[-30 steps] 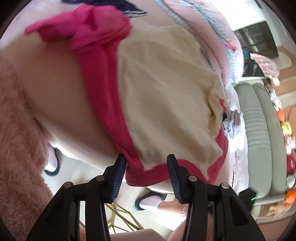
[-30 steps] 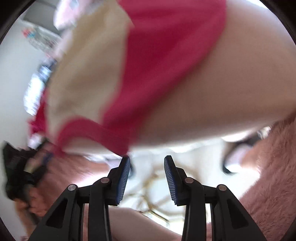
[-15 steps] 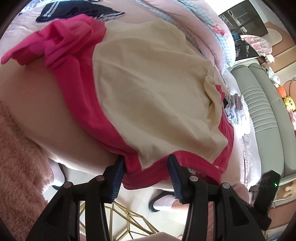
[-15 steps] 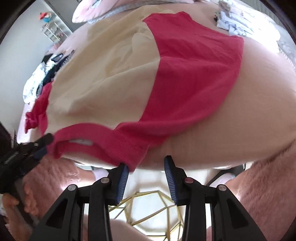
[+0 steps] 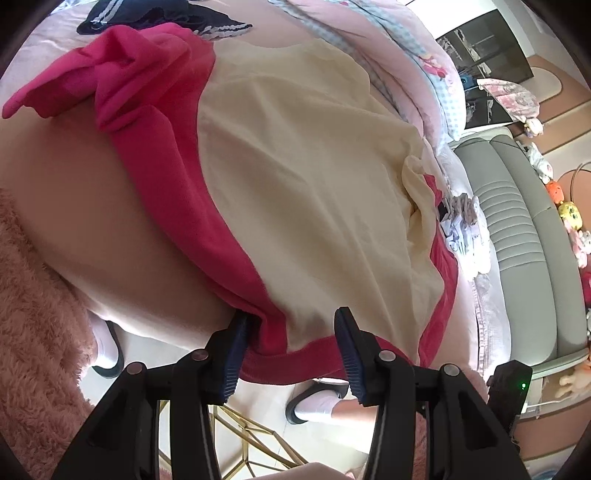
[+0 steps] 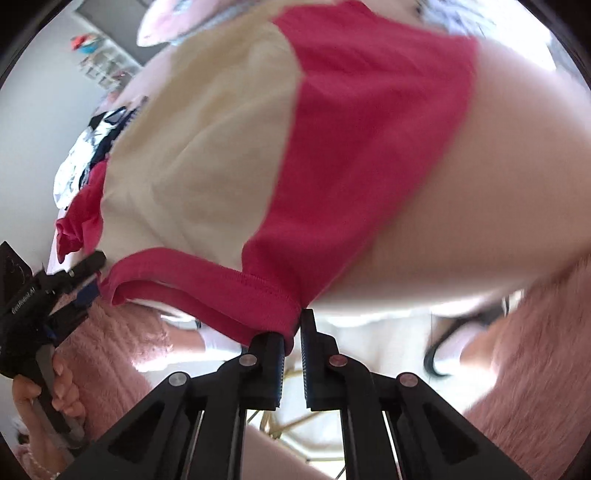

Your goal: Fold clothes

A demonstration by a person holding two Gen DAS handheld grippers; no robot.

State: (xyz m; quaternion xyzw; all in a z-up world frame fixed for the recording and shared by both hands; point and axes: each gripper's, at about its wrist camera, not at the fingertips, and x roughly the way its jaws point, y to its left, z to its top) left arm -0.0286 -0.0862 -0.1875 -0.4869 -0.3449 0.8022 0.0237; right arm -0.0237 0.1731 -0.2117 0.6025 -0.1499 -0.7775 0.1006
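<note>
On pink bed (image 5: 74, 206): cream shirt with red trim (image 5: 295, 192), spread flat, hem at near edge, red sleeves out to either side. Left gripper (image 5: 291, 343): jaws released, straddling red hem band, pads not pressing. Right gripper (image 6: 293, 332): jaws clenched, seemingly pinching hem corner, though picture blurred there. Beyond shirt: dark striped garment (image 5: 162, 14), patterned quilt (image 5: 424, 62). At right: grey sofa (image 5: 524, 236). Below: fluffy pink sleeve (image 5: 33, 332), white-socked foot in black shoe (image 5: 314, 404).

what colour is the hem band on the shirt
Bright pink hem band, against a cream shirt body; clearest in the right wrist view.
</note>
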